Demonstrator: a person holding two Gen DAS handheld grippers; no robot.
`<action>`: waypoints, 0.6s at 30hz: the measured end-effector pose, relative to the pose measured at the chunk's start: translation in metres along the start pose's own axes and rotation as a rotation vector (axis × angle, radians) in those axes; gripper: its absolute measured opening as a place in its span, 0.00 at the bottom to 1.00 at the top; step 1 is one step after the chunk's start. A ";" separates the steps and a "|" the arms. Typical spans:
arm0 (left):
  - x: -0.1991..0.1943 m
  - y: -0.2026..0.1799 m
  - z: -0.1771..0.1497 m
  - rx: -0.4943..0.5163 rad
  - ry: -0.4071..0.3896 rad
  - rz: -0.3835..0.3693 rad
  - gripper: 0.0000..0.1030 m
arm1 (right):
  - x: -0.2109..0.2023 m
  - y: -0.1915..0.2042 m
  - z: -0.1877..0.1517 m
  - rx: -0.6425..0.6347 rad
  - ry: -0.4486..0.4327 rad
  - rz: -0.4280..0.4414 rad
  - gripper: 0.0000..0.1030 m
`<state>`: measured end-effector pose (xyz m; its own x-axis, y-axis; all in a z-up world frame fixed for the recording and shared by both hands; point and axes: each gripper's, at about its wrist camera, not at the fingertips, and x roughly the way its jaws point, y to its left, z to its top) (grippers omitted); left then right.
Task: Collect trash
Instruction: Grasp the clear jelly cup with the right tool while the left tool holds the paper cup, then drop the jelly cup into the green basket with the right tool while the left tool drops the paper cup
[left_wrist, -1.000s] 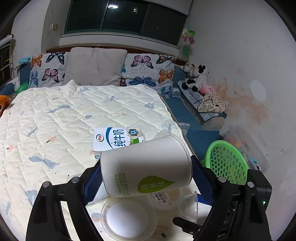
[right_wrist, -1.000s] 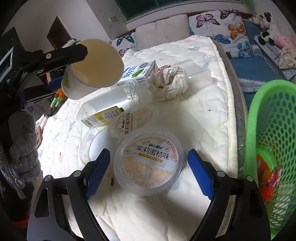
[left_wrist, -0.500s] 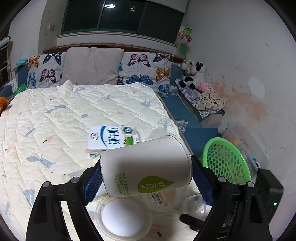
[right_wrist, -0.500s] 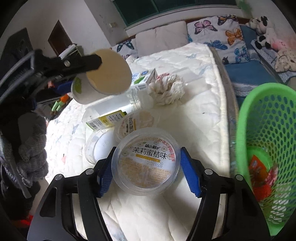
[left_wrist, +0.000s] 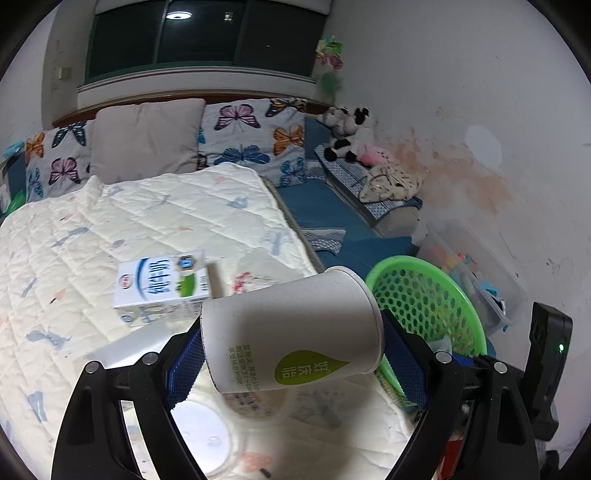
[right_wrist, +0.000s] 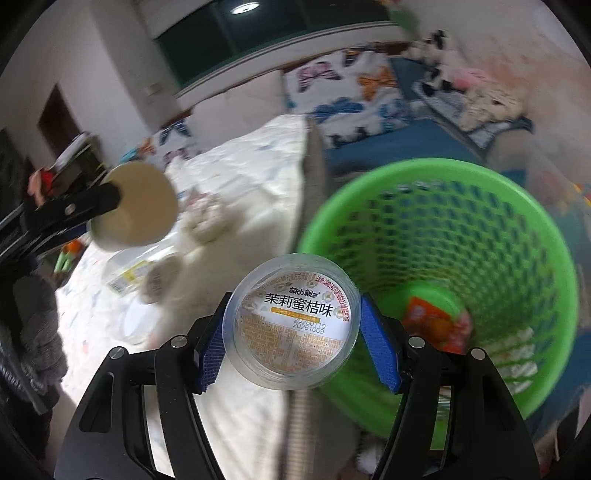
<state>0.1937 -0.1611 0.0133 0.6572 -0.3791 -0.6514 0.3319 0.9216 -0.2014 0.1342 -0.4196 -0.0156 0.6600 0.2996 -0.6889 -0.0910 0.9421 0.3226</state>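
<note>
So the right gripper (right_wrist: 291, 341) is clamped on a round clear plastic tub (right_wrist: 291, 325), its printed foil lid facing the camera, blue textured pads squeezing both sides. The jaws closed in on it within the last second. It's held over the near edge of the bed, right beside the green basket (right_wrist: 517, 206), a perforated plastic one with an orange wrapper (right_wrist: 430, 325) lying at the bottom.

The left gripper (left_wrist: 293, 354) grips a white paper cup (left_wrist: 291, 332) lying sideways, pads on its base and its rim, with a green leaf-shaped logo on the smooth wall.

Farther out on the quilted cream bedspread (left_wrist: 110, 229): a boxy milk carton (left_wrist: 162, 288), a crumpled tissue wad (right_wrist: 207, 221), a clear bottle (right_wrist: 136, 266), all a bit blurry. Butterfly-print pillows (left_wrist: 255, 136) sit along the far end.
</note>
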 end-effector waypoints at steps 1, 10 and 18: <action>0.002 -0.004 0.001 0.005 0.004 -0.007 0.82 | -0.001 -0.008 0.000 0.011 -0.003 -0.019 0.65; 0.022 -0.038 0.003 0.061 0.039 -0.049 0.82 | -0.005 -0.053 -0.003 0.090 -0.014 -0.113 0.66; 0.042 -0.066 0.000 0.107 0.084 -0.085 0.82 | -0.020 -0.073 -0.008 0.141 -0.040 -0.136 0.72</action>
<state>0.1995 -0.2382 -0.0007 0.5662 -0.4425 -0.6954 0.4567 0.8708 -0.1821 0.1217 -0.4929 -0.0307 0.6885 0.1620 -0.7069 0.1047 0.9423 0.3180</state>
